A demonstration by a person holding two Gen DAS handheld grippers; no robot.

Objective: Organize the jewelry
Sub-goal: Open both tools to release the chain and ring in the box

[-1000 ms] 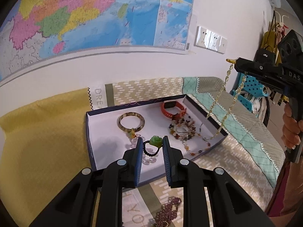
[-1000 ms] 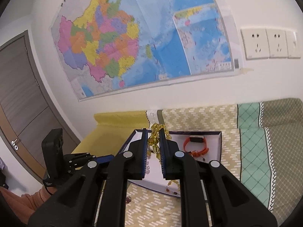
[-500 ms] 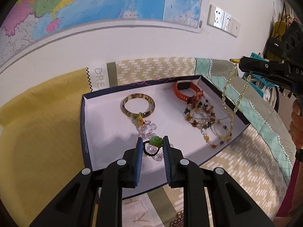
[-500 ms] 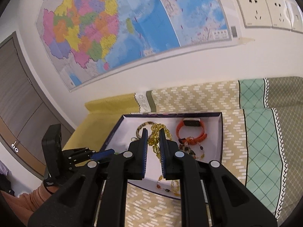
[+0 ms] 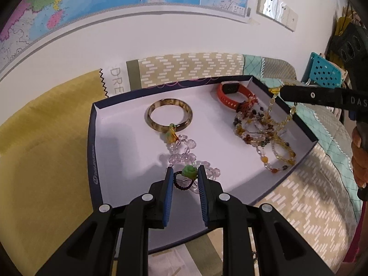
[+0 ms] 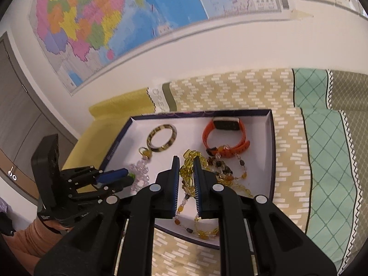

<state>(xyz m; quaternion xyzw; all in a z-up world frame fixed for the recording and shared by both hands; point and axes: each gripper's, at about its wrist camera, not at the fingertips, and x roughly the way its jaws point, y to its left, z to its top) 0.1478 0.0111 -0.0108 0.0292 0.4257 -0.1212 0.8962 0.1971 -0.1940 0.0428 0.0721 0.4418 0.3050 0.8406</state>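
Green bead ring [image 5: 186, 177] sits clenched between the jaws of the left gripper [image 5: 184, 179], now low over the near part of the white box floor [image 5: 119, 156], right by the clear bead bracelet [image 5: 184, 151]; a sec ago it hung higher and further back from the box. Right gripper [image 6: 185, 172] is pinched on the yellow chain necklace [image 6: 187, 169], and it has dropped too: the chain's lower loops now lie on the pile of mixed bead strands [image 5: 260, 128] at the right side, w/ only the top bit hanging from the tips. So both pieces look nearly delivered, and letting go is prob the next step for each hand. Bangle [image 5: 169, 117] lies at the back left and the orange watch [image 5: 232, 93] at the back right, neither touched. Room: the left half of the floor, beside the bangle, is bare, plenty of space there. Right side is crowded; the right gripper comes in just over the right wall [image 5: 296, 124], so pulling out should go up first or the chain could snag on the rim. Left gripper has the near wall just beneath it.
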